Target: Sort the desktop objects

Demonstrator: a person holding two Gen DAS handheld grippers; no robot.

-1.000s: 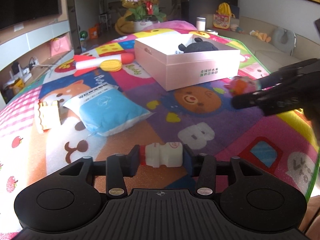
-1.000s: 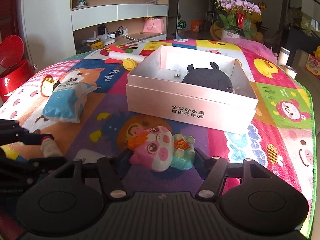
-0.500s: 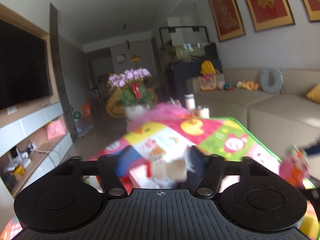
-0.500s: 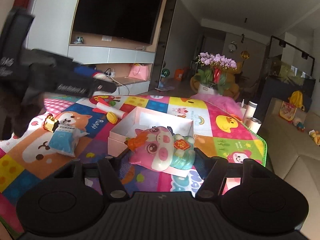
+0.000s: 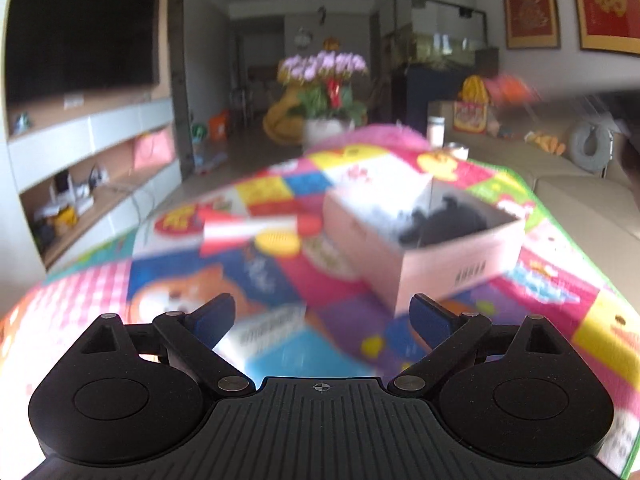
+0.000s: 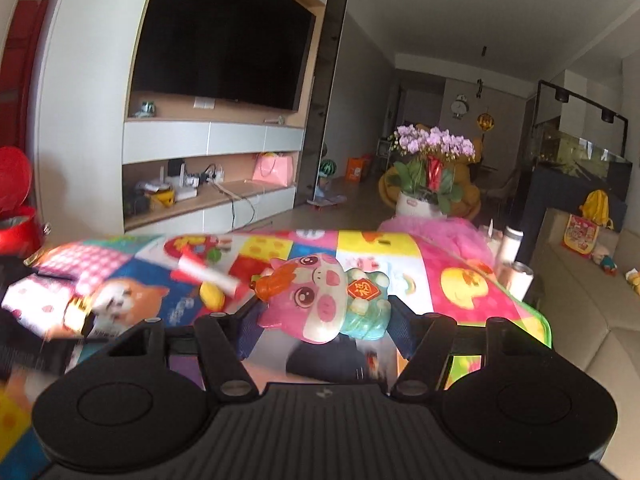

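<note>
My left gripper is open and empty above the colourful play mat. The pink box stands ahead to the right with a black plush toy inside. My right gripper is shut on a pink pig figurine and holds it high above the box, whose dark inside shows blurred just below the jaws. A blue and white packet lies just ahead of the left gripper. The left wrist view is blurred by motion.
A red and white tube and a yellow round object lie left of the box. The tube and a small yellow carton show in the right wrist view. A flower pot stands beyond the mat. A sofa runs along the right.
My left gripper has opened and no longer holds the small white bottle. My right gripper has lifted the pig figurine from the mat to above the box.
</note>
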